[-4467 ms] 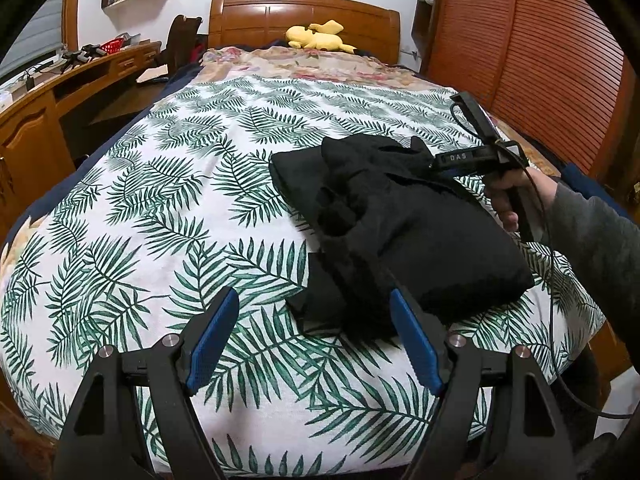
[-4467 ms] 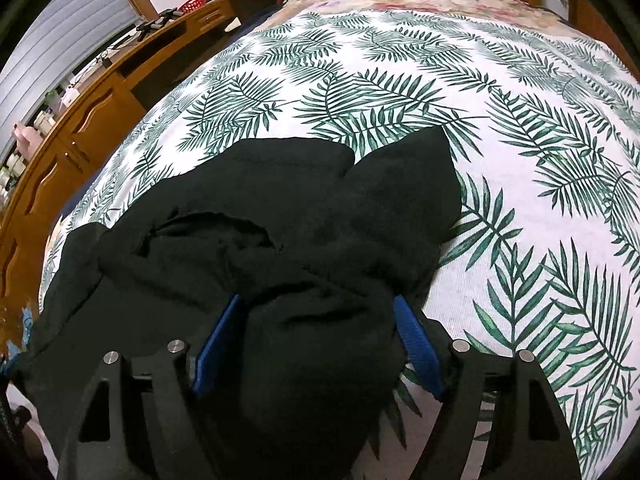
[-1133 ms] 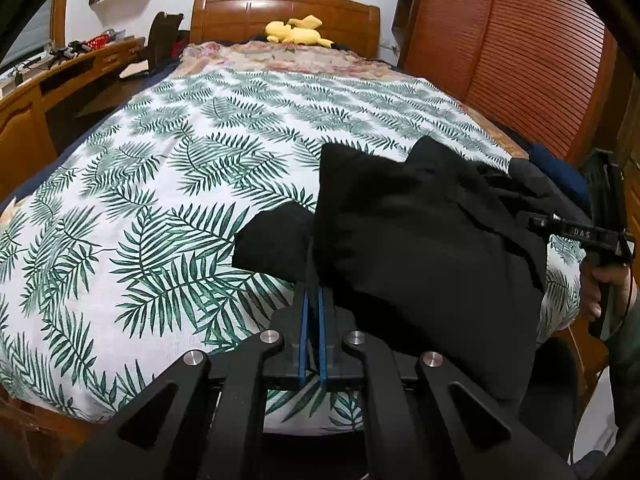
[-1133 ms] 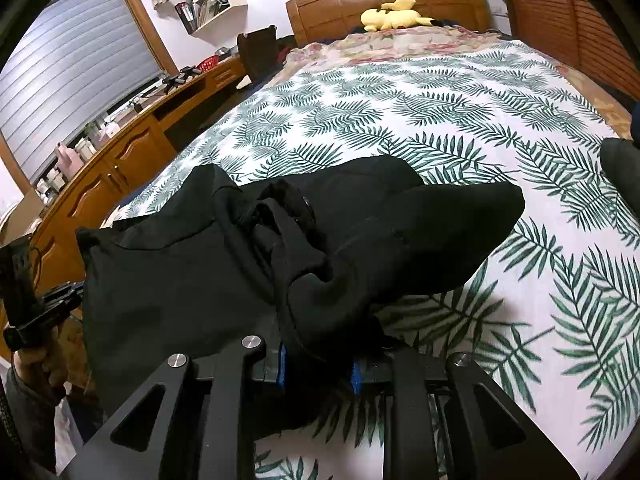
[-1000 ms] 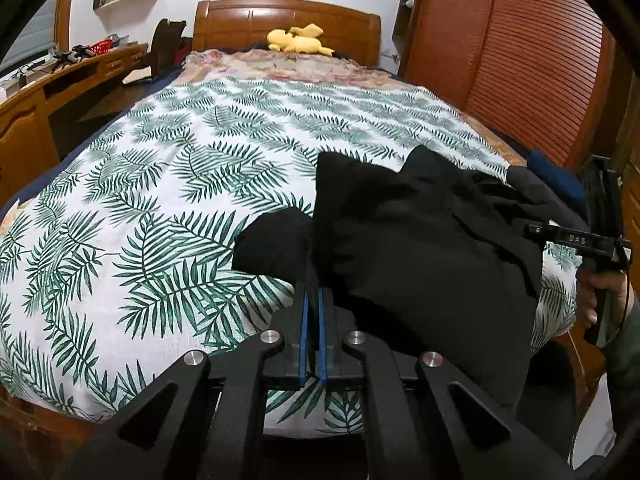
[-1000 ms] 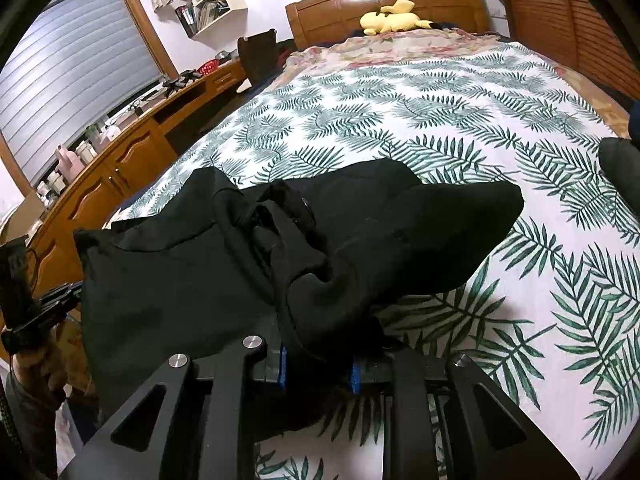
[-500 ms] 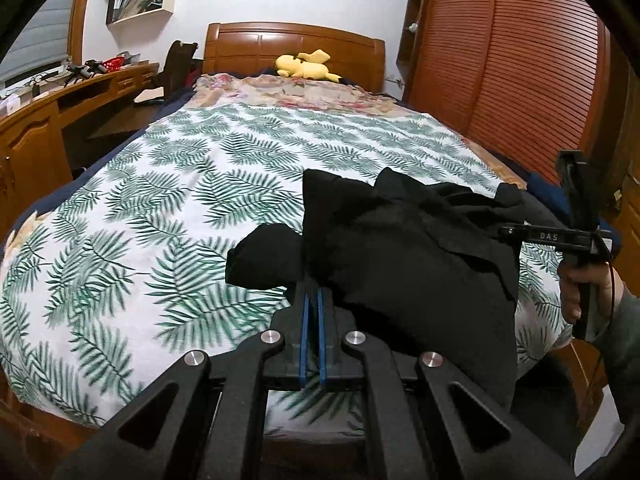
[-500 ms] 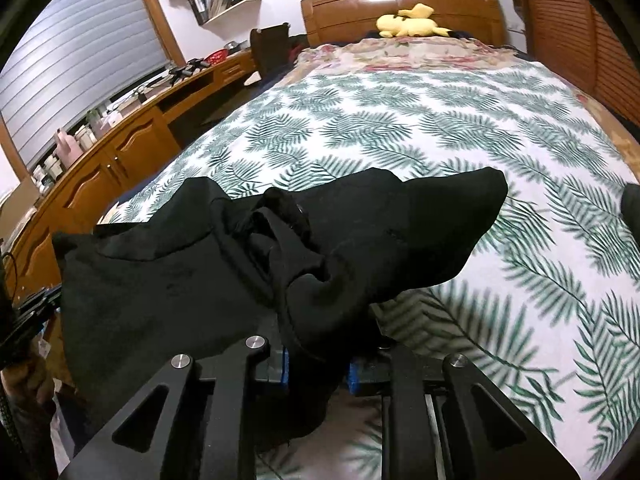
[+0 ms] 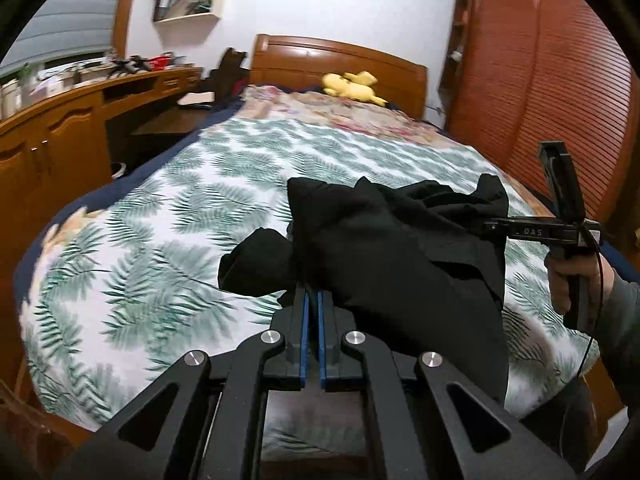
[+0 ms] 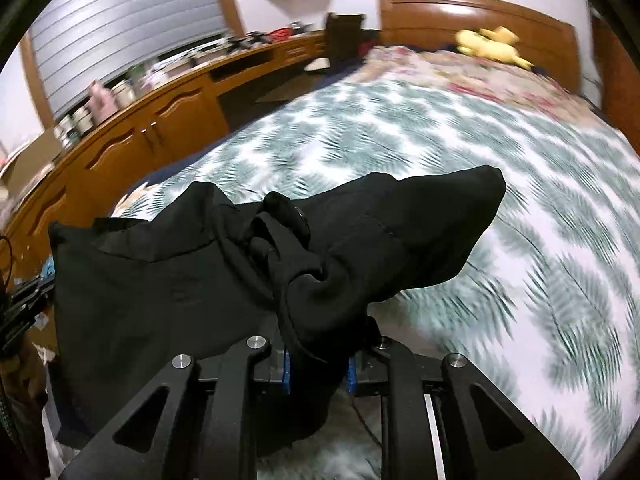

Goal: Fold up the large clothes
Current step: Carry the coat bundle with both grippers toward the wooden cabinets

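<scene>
A large black garment (image 9: 392, 248) hangs in the air between my two grippers, lifted off the bed's near end. My left gripper (image 9: 311, 300) is shut on one edge of it, blue pads nearly together. My right gripper (image 10: 318, 356) is shut on a thick bunch of the garment (image 10: 248, 264), which drapes over its fingers and hides the tips. The right gripper also shows in the left wrist view (image 9: 560, 232), held by a hand at the right. A sleeve end (image 9: 256, 264) droops to the left.
The bed with a white palm-leaf cover (image 9: 192, 216) fills the middle. A wooden headboard (image 9: 340, 60) and a yellow plush toy (image 9: 352, 86) are at the far end. A wooden desk and cabinets (image 9: 60, 132) run along the left; a slatted wardrobe (image 9: 560, 92) stands right.
Both grippers closed on the garment and have lifted it up and back toward the foot of the bed; the views now tilt upward and the garment hangs clear of the cover.
</scene>
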Available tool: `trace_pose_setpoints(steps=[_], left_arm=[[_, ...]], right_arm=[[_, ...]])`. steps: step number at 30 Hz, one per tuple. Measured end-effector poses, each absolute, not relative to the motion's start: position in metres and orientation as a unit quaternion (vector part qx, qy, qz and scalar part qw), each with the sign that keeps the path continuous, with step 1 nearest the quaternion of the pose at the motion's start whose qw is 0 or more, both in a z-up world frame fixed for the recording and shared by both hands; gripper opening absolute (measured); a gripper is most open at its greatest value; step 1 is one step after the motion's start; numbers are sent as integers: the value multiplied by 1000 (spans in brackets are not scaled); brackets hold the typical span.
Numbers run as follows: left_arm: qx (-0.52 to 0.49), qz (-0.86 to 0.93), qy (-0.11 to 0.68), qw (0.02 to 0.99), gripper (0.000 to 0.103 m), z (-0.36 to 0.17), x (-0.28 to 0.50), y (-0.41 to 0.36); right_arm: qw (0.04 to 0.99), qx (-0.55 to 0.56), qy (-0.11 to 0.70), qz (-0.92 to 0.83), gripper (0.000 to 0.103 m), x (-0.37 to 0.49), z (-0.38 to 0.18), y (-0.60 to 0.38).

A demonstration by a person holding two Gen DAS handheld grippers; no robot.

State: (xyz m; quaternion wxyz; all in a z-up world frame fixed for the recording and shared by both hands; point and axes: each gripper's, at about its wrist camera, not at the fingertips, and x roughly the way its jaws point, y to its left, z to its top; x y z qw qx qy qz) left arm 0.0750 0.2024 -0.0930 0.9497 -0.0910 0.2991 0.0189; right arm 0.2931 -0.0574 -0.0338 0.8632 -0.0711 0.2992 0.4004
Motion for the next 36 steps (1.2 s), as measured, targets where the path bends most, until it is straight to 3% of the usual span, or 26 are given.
trace_pose_setpoints(steps=[16, 28, 33, 36], left_arm=[[-114, 174, 283, 936, 4, -96, 51, 343], [-103, 284, 281, 911, 4, -96, 25, 422], [-119, 304, 313, 892, 4, -111, 29, 446], [-111, 320, 321, 885, 4, -120, 20, 444]], right_arm=[[800, -178, 260, 510, 19, 334, -11, 219], [770, -187, 230, 566, 19, 351, -14, 389], [758, -232, 270, 547, 31, 358, -41, 439], [765, -284, 243, 524, 52, 354, -61, 449]])
